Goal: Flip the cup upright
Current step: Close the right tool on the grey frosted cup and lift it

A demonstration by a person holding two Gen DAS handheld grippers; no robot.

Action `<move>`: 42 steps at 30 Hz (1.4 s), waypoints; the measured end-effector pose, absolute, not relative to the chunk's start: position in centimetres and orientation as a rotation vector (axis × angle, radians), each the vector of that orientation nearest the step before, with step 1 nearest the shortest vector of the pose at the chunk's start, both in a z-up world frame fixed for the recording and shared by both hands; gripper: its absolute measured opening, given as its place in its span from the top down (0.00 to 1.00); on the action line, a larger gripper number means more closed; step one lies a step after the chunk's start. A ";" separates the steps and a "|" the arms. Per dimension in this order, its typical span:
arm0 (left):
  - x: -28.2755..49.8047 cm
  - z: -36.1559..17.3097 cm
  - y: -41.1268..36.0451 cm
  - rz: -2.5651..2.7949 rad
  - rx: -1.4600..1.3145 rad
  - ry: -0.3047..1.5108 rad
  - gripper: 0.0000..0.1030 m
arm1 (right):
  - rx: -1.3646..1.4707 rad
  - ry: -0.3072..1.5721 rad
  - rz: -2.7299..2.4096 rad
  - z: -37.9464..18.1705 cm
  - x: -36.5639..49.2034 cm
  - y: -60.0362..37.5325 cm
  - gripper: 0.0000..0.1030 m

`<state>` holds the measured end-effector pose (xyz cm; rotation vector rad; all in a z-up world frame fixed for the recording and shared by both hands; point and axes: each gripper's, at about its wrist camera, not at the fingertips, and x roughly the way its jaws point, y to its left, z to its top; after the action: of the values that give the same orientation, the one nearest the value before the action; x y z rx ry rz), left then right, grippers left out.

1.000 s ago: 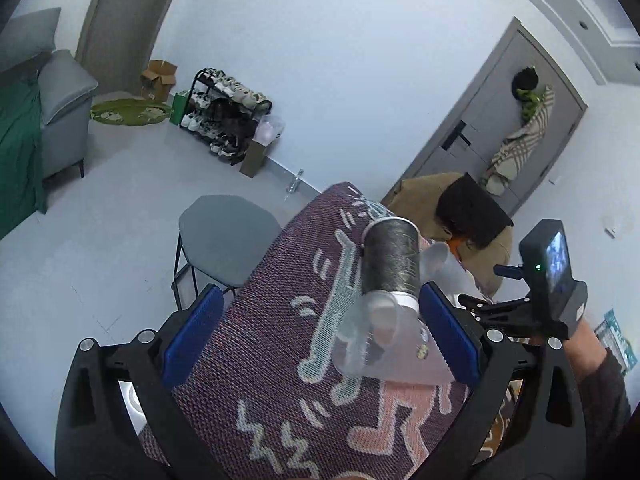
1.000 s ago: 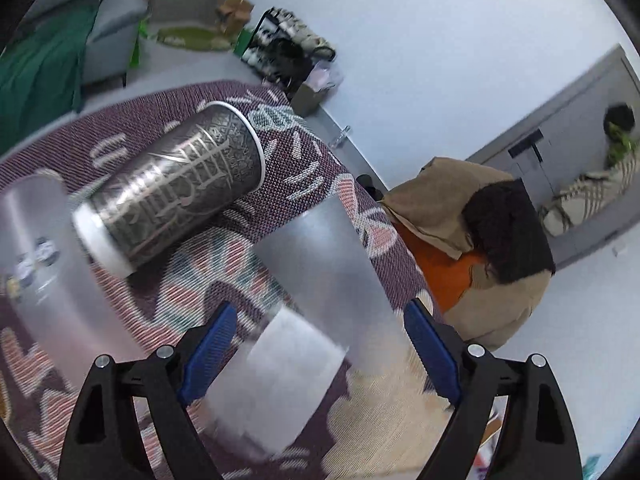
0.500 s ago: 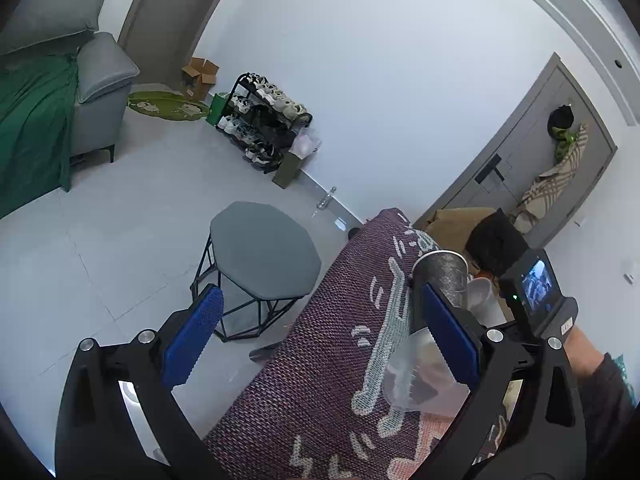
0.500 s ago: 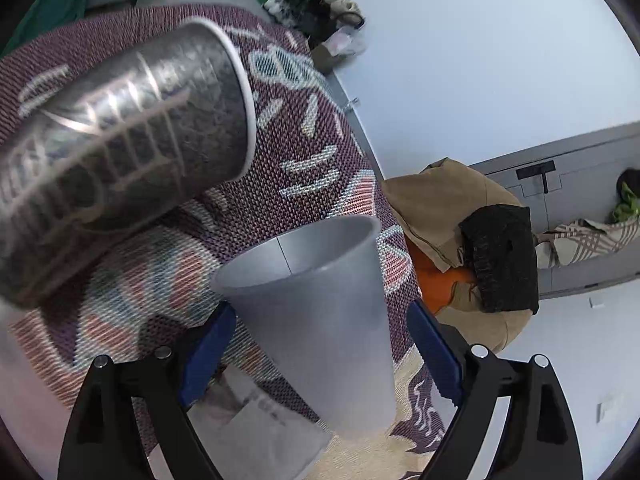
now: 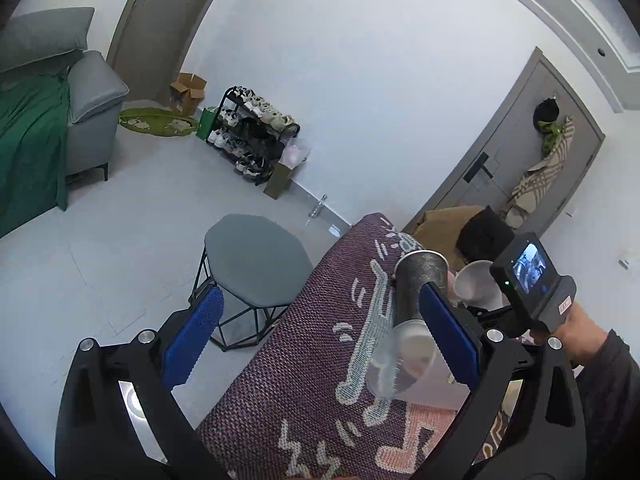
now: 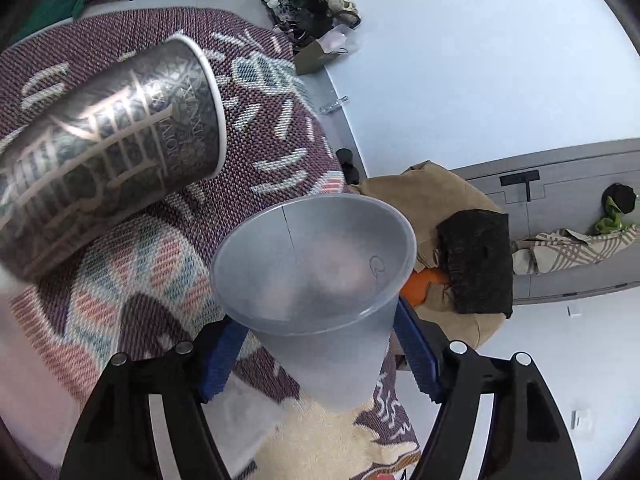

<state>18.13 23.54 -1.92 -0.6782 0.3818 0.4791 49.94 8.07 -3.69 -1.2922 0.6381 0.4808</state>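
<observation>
— Between the blue pads of the right gripper (image 6: 320, 354) sits the frosted cup (image 6: 320, 280), mouth tipped up toward the camera and held by its lower body above the patterned cloth (image 6: 272, 128). What could go wrong?

— The grip looks low on a tapered, slick wall. If the pads squeeze unevenly or loosen early, I'd expect the cup to slide out or tip over as it is set down. The woven cloth looks soft, which may make the base wobble.

— Anything nearby to bump?

— The dark patterned cup (image 6: 104, 140) lies on its side just beside it, rim pointing toward the frosted one. A careless lowering could knock it and set it rolling.

— And the left gripper (image 5: 320, 340)?

— Its jaws stand wide apart, holding nothing, off over the table's edge. Its right pad overlaps the dark cup in its own view; I cannot tell if they touch.

— Count things for me.

— Two grippers. Three cups, I think: the frosted one, the dark one, and a clear cup (image 5: 400, 364) lying at the dark cup's base, though blur makes that one uncertain. One cloth.
</observation>
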 end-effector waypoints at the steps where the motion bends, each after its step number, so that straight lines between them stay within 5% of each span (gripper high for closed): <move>1: 17.9 -1.7 23.4 0.477 -0.678 0.379 0.06 | -1.282 0.638 0.485 -3.1 49.4 7.8 0.31; 22: 13.8 1.0 14.9 0.304 -0.595 0.406 0.06 | -1.222 0.734 0.508 5.8 34.1 -4.2 0.31; 42: 9.6 0.7 15.3 0.309 -0.585 0.409 0.06 | -0.740 1.316 0.764 5.1 23.5 -11.1 0.30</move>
<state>9.64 15.29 0.68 -0.5852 0.4090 0.3091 23.48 -11.12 5.10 -0.7401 1.3157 0.7639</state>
